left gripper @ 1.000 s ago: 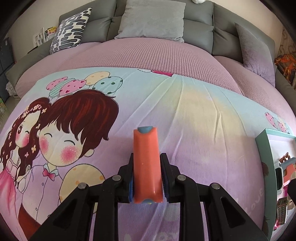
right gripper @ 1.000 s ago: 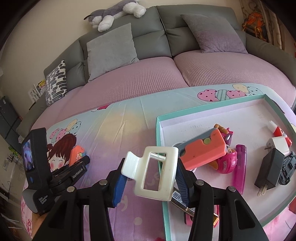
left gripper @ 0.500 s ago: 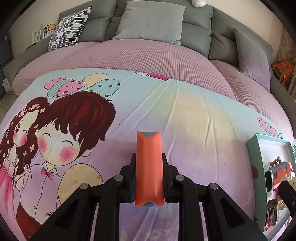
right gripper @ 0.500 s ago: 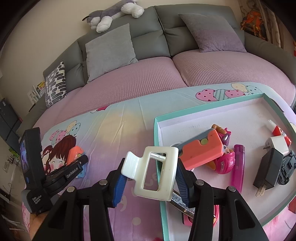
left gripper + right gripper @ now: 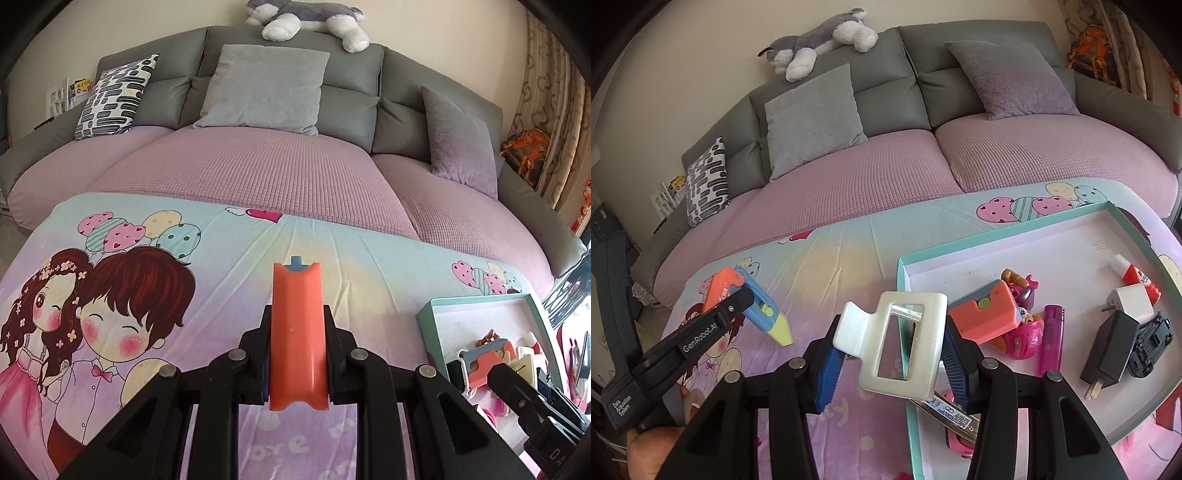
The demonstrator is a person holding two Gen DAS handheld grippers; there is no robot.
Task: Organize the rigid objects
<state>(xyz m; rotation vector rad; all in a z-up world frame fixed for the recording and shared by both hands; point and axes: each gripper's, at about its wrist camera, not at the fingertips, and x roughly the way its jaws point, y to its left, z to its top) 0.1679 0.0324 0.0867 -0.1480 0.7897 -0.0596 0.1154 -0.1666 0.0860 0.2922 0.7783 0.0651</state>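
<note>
My left gripper is shut on an orange toy that stands up between its pads, lifted above the cartoon bedsheet. The right wrist view shows that toy's blue body and yellow tip hanging below the left gripper. My right gripper is shut on a white hair claw clip, held over the left rim of the teal tray. An orange and grey toy, a pink toy figure, a magenta lighter and a black plug lie in the tray.
The tray also holds a white adapter, a glue tube, a black toy car and a labelled stick. Behind the sheet stands a grey sofa with pink seat covers, cushions and a plush dog.
My left gripper has risen with the orange toy, so its view now takes in the sofa back and the plush dog. The right gripper and the clip have stayed put.
</note>
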